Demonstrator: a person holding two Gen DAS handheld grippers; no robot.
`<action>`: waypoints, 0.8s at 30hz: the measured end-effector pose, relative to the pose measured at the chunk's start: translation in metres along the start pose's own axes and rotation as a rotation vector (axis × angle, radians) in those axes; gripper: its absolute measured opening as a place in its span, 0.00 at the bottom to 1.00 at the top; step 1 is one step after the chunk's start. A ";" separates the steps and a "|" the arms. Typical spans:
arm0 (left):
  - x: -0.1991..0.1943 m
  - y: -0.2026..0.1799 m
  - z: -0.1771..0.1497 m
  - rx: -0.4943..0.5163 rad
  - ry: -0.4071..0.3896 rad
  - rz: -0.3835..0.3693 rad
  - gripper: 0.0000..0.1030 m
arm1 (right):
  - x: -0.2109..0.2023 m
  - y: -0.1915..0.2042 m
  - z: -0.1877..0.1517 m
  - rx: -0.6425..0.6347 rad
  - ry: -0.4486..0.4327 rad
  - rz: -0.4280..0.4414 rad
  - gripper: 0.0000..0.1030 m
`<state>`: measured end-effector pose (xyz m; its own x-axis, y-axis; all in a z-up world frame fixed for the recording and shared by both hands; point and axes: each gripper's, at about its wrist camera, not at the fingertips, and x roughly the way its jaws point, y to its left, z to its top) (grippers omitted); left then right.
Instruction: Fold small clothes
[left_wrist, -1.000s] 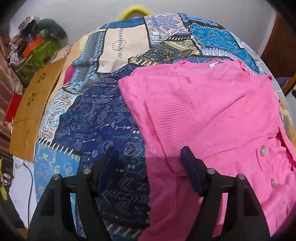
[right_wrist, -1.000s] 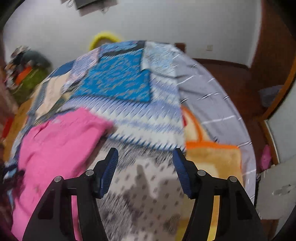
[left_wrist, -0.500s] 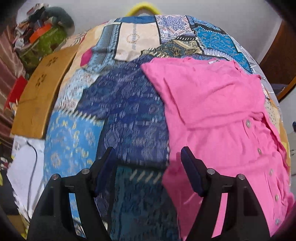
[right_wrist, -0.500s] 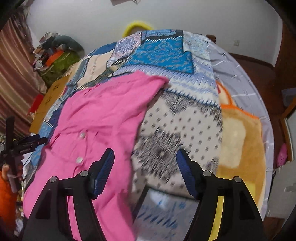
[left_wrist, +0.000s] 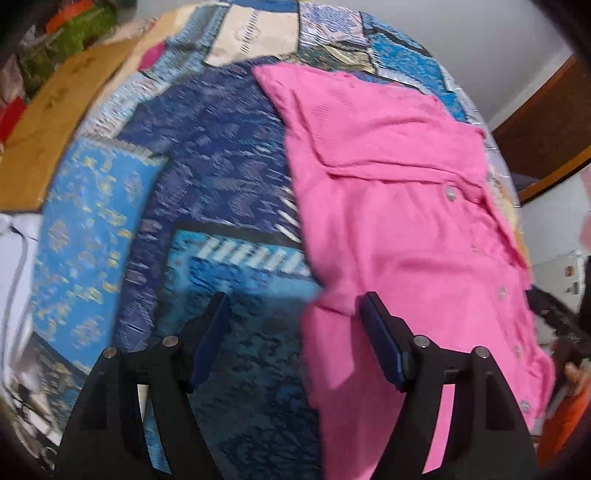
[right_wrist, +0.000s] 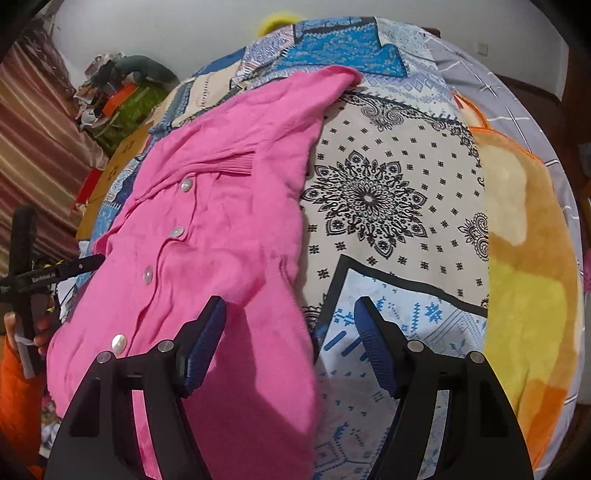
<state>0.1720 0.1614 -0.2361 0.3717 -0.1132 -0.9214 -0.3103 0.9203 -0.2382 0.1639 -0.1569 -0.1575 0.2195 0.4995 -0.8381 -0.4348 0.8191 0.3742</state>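
A pink buttoned cardigan (left_wrist: 399, 206) is spread flat on the patchwork bedspread (left_wrist: 221, 177) of the bed, toward its near edge. The left tongs (left_wrist: 293, 332) are held released above its left hem. The right tongs (right_wrist: 290, 332), whose jaws have just been opening, hang released over its right edge, nothing gripped.

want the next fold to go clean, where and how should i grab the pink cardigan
Take the pink cardigan by its two near hem corners, from above at the near edge. It lies flat and buttoned on the patchwork bedspread with a sleeve already folded across. The left tool straddles one side edge and the right tool the other, both open, so each can pinch a corner.
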 end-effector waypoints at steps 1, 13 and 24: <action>-0.001 -0.004 -0.002 0.008 -0.004 -0.005 0.70 | 0.000 0.001 -0.001 0.000 -0.004 0.009 0.66; -0.008 -0.022 0.008 0.072 -0.088 0.028 0.09 | -0.009 0.015 0.011 -0.036 -0.094 0.041 0.06; -0.037 -0.024 0.062 0.093 -0.245 0.113 0.08 | -0.021 0.030 0.054 -0.122 -0.196 0.002 0.05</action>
<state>0.2200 0.1667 -0.1768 0.5436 0.0756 -0.8359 -0.2840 0.9538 -0.0985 0.1933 -0.1276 -0.1074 0.3790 0.5560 -0.7398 -0.5351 0.7839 0.3149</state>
